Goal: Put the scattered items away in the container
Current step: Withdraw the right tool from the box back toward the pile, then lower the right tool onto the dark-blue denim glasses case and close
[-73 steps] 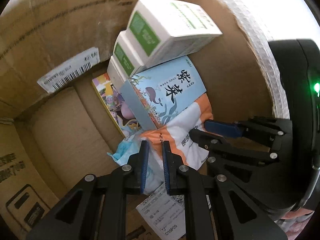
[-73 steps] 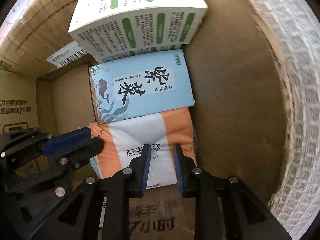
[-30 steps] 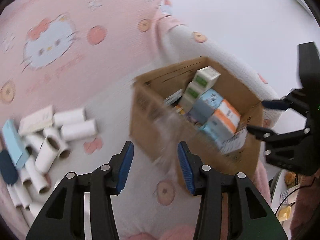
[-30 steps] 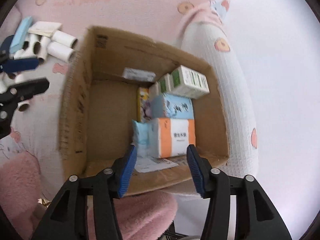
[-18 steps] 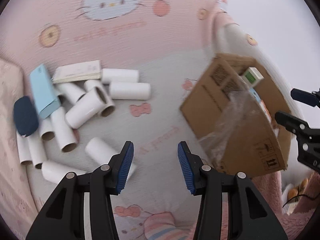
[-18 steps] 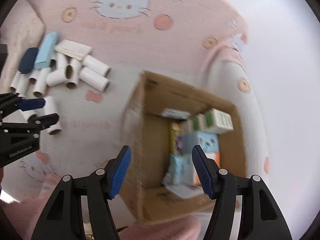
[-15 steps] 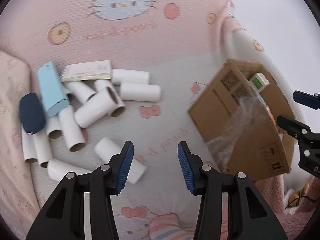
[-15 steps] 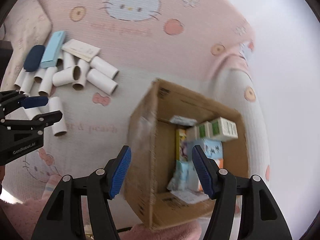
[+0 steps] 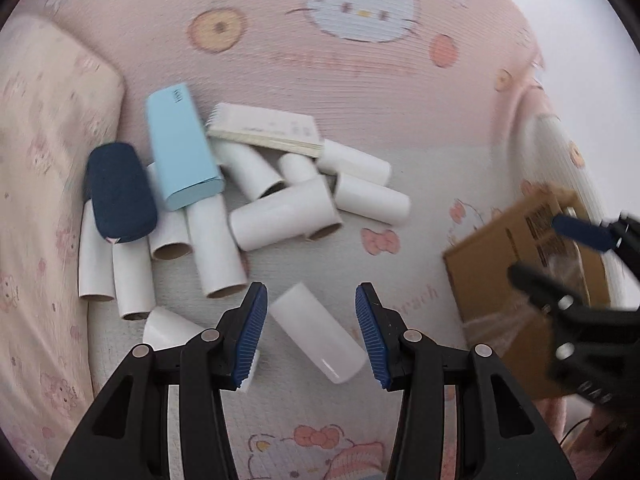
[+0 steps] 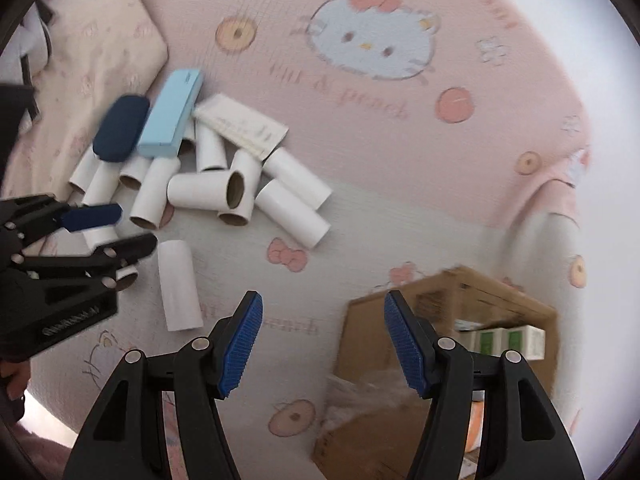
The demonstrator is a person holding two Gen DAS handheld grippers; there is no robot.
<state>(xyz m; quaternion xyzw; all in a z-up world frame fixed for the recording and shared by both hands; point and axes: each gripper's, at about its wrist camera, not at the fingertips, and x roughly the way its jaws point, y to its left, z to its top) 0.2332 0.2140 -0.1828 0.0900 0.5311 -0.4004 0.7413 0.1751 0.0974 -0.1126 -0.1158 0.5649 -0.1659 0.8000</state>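
Several white cardboard tubes [image 9: 280, 216] lie heaped on the bed with a light blue box [image 9: 180, 160], a dark blue case [image 9: 120, 196] and a flat white box [image 9: 264, 130]. One loose tube [image 9: 316, 332] lies between the open fingers of my left gripper [image 9: 310, 336]. The cardboard box [image 10: 452, 320], holding green-and-white cartons [image 10: 504, 340], stands at the right. My right gripper [image 10: 322, 344] is open and empty above the sheet beside the box; it also shows in the left wrist view [image 9: 560, 256]. The heap [image 10: 208, 188] and loose tube [image 10: 178, 284] show in the right wrist view.
A pink and white Hello Kitty sheet [image 9: 360, 60] covers the bed. A pale pillow [image 9: 48, 128] lies at the left. Clear plastic wrap [image 10: 360, 392] hangs on the box's near side. The left gripper [image 10: 100, 232] shows at the left of the right wrist view.
Both grippers left the inside of the box, opened, and swung left over the bed. The left gripper has come down close around the loose tube.
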